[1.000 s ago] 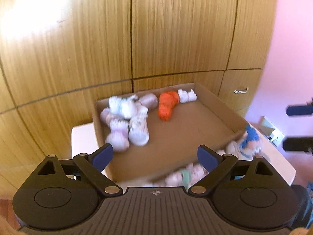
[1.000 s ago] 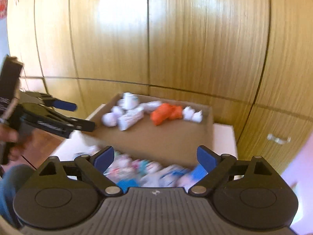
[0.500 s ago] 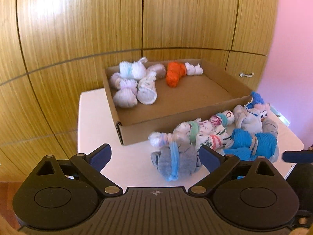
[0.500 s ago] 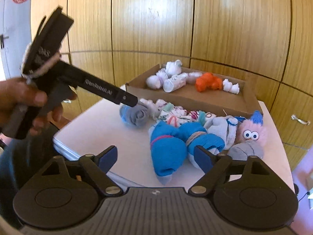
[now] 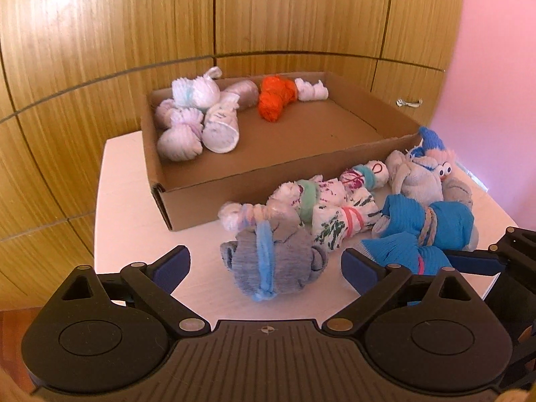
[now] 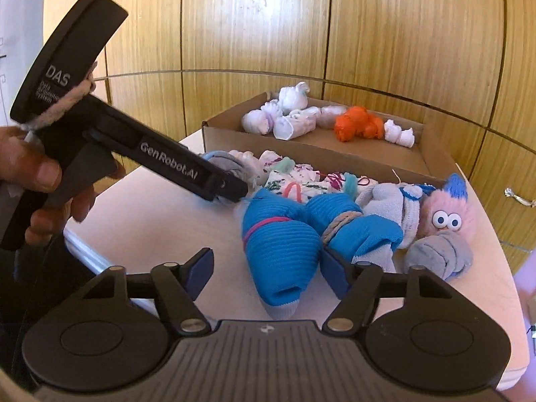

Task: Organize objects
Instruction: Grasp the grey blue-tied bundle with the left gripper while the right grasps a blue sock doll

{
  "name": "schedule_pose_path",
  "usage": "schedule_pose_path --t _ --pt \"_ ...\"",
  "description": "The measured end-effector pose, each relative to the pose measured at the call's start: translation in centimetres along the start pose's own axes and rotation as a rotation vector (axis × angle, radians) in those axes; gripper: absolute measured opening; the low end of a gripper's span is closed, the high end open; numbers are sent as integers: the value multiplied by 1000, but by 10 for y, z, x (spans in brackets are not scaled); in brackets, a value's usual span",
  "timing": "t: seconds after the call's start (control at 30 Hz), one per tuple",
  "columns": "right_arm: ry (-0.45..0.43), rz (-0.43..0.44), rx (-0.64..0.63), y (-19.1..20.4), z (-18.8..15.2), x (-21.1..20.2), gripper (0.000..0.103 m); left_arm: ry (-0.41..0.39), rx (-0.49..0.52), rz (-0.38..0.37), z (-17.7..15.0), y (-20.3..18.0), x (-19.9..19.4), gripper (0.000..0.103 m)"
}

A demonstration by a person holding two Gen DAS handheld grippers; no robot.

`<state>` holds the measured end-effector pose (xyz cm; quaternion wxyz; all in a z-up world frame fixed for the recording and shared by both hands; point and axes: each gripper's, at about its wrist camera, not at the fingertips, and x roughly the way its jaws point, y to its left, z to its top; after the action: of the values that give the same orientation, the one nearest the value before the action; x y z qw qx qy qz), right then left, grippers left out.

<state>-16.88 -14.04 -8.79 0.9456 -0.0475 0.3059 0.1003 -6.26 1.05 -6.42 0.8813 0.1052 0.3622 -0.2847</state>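
Blue sock bundle [image 6: 281, 251] now between narrower jaws

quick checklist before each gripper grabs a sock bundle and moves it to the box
1. Left hand-held gripper astride the grey sock bundle: ok, jaws wide, pads not touching.
2. Right hand-held gripper lined up on the blue sock bundle: ok, jaws closing around it.
3. Right pads pressing on the bundle: cannot tell, one pad looks close, the other stands clear.
4. Free space in the cardboard box: ok, near half of the floor is bare.
5. Grey bundle free of its neighbours: not ok, it touches the white bundles.
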Motion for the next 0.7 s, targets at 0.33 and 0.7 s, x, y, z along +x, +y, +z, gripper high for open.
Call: schedule_pose_path --t 0.33,0.7 --pt "-25 14 26 -5 -1 -3 40 -4 7 -32 -2 6 -3 62" --pt "-51 45 46 -8 9 -13 39 -9 39 -47 -3 4 -17 61"
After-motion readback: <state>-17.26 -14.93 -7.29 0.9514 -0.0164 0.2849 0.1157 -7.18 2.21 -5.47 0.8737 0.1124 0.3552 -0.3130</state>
